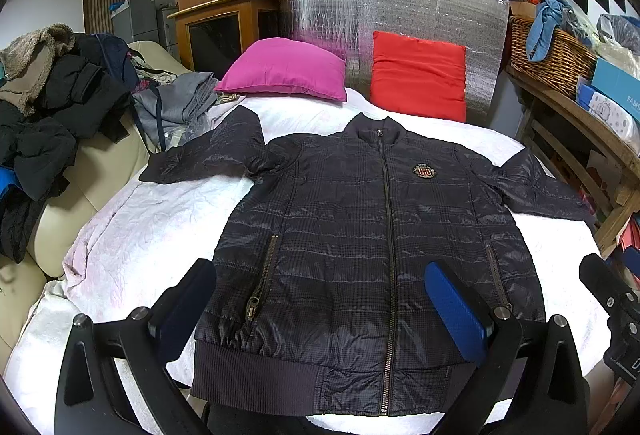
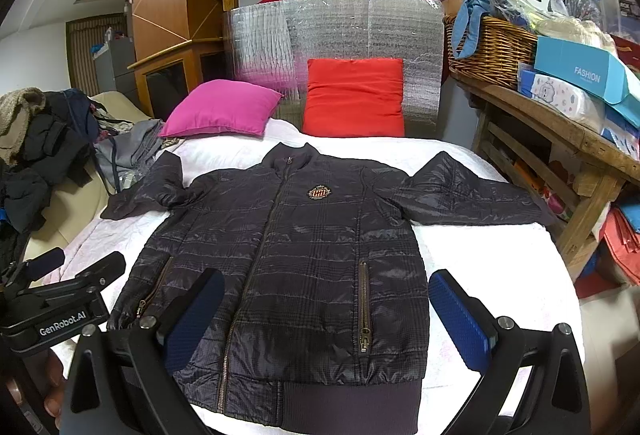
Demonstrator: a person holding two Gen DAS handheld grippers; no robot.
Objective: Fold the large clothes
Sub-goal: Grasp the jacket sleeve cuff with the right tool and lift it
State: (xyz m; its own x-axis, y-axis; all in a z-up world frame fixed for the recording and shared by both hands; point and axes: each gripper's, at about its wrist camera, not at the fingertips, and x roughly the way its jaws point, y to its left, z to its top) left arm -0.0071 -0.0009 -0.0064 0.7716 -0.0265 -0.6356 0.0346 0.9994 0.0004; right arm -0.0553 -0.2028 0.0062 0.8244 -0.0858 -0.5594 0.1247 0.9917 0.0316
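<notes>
A dark navy quilted jacket [image 1: 360, 235] lies flat, front up and zipped, on a white bed cover [image 1: 152, 227], both sleeves spread out sideways. It also shows in the right wrist view [image 2: 296, 255]. My left gripper [image 1: 320, 303] is open and empty, hovering above the jacket's lower hem. My right gripper [image 2: 324, 315] is open and empty, above the hem's right half. The right gripper shows at the right edge of the left wrist view [image 1: 612, 299], and the left gripper shows at the left of the right wrist view [image 2: 68, 283].
A pink pillow [image 1: 284, 69] and a red pillow [image 1: 420, 75] lie at the bed's head against a silver foil board [image 1: 400, 7]. A heap of dark coats [image 1: 48, 107] covers a sofa on the left. A wooden bench with a wicker basket [image 2: 488, 51] and boxes stands right.
</notes>
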